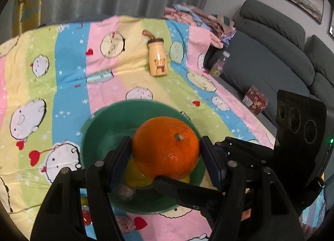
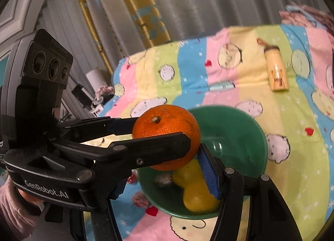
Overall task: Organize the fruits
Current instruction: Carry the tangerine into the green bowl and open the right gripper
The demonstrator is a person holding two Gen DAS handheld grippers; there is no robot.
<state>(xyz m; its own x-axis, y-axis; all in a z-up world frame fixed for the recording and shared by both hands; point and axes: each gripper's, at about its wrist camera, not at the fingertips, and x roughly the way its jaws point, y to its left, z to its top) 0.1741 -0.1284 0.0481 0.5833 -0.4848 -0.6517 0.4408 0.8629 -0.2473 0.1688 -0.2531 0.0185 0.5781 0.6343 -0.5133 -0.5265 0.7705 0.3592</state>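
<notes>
Landmark: green bowl (image 1: 100,134), resting on a striped cartoon-print cloth (image 1: 68,69) over the surface.
Orange: orange (image 1: 166,150), held in the air just above the bowl's near side, stem up.
Left gripper: left gripper (image 1: 166,157), pads pressed on both flanks of the orange; gripping it.
Right gripper: right gripper (image 2: 162,170), one blue pad at the fruit's lower edge, the opposite pad hidden behind the left gripper; whether it clamps the orange cannot be told.
Bowl contents: two lemons (image 2: 198,199) and a small dull round item, unidentified, all low in the bowl under the orange.
Outside the bowl: small red and pinkish items (image 1: 86,218) on the cloth, near the rim closest to the cameras; too blurred to name.
Beyond the bowl: cream bottle (image 1: 157,57) with a bear print, well apart.
Step in hand: carrying the orange to the bowl, judged from its place over the rim.
Next move: likely lower the orange onto a free patch beside the lemons, then open; a drop from height could roll it out.
</notes>
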